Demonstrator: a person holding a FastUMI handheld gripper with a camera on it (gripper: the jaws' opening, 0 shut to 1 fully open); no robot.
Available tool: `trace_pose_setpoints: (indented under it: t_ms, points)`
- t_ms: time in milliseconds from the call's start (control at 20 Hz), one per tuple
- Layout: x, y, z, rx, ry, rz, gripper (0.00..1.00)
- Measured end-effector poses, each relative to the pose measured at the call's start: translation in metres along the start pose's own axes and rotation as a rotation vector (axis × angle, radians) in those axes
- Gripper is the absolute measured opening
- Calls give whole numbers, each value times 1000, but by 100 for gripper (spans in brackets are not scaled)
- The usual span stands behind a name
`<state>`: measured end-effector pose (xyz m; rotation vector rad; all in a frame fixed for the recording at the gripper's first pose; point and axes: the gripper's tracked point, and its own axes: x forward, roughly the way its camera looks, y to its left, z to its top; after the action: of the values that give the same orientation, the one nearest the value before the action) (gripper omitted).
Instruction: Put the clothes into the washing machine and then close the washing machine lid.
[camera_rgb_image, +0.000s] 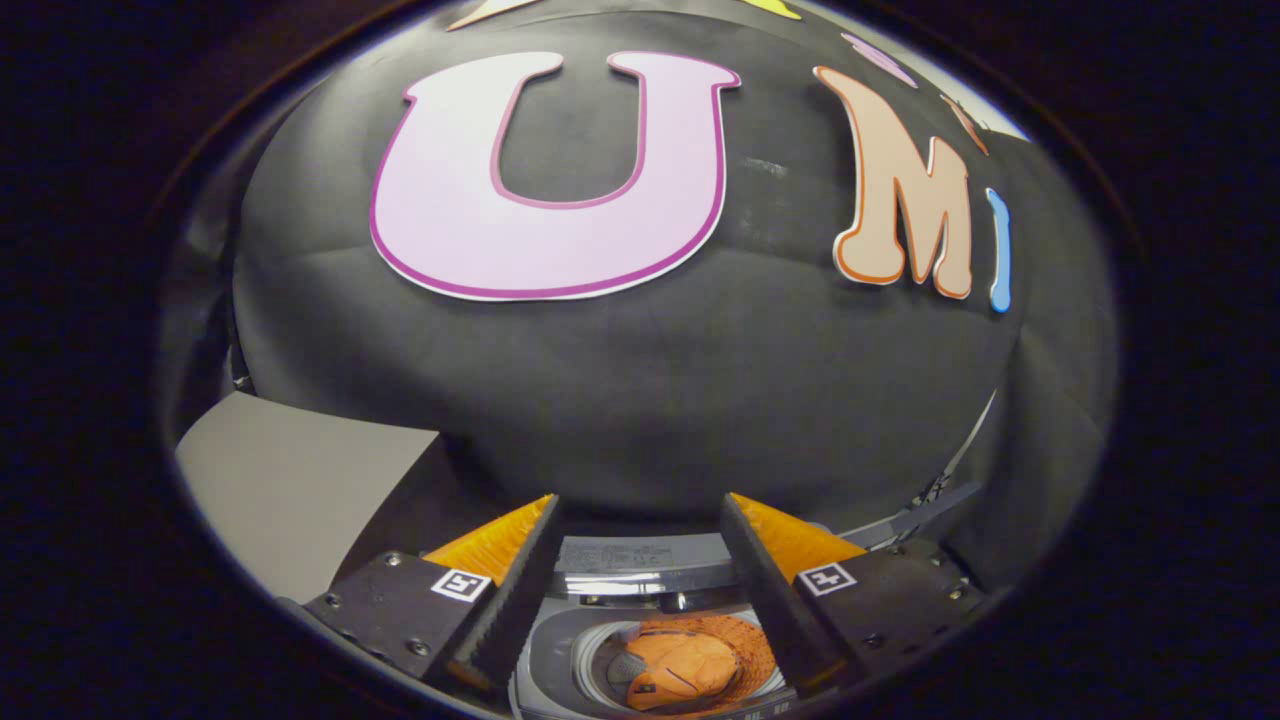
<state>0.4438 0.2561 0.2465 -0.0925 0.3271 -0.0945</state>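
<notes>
Booth wall (640, 400): I see black cloth rising behind everything, taking up most of what lies beyond the fingers.

Grey panel (290, 480): off to my left there is a flat grey slab, tilted, standing against the cloth and beside the left finger's mount. I cannot tell what it belongs to.

Washing machine (560, 650): it sits below and between the fingers, seen from above. Its grey top surrounds a round drum opening. The lid (640, 562) stands raised at the far side of the opening, so the drum is uncovered.

Gripper (640, 590): I have the fingers spread wide apart, with nothing pinched between them. They hang above the machine, one on each side of the drum opening, touching neither the machine nor the clothes.

Fingers (520, 590): the ridged inner faces point toward each other across the gap, and each mount carries a small square marker.

Clothes (690, 665): an orange bundle lies inside the drum, in the gap between the fingers and below them. It looks crumpled, with dark stitching lines across it, and rests wholly within the drum's rim.
</notes>
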Motion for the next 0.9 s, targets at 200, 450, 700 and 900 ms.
trace_pose_setpoints:
  t_ms: [200, 450, 700, 900]
  points:
    - [0, -1, 0, 0, 7, -5, 96]
    - [1, -2, -3, 8, 40, -7, 96]
    - [-2, -5, 0, -106, 49, -65, 97]
    - [-3, -5, 10, -144, 24, -47, 97]
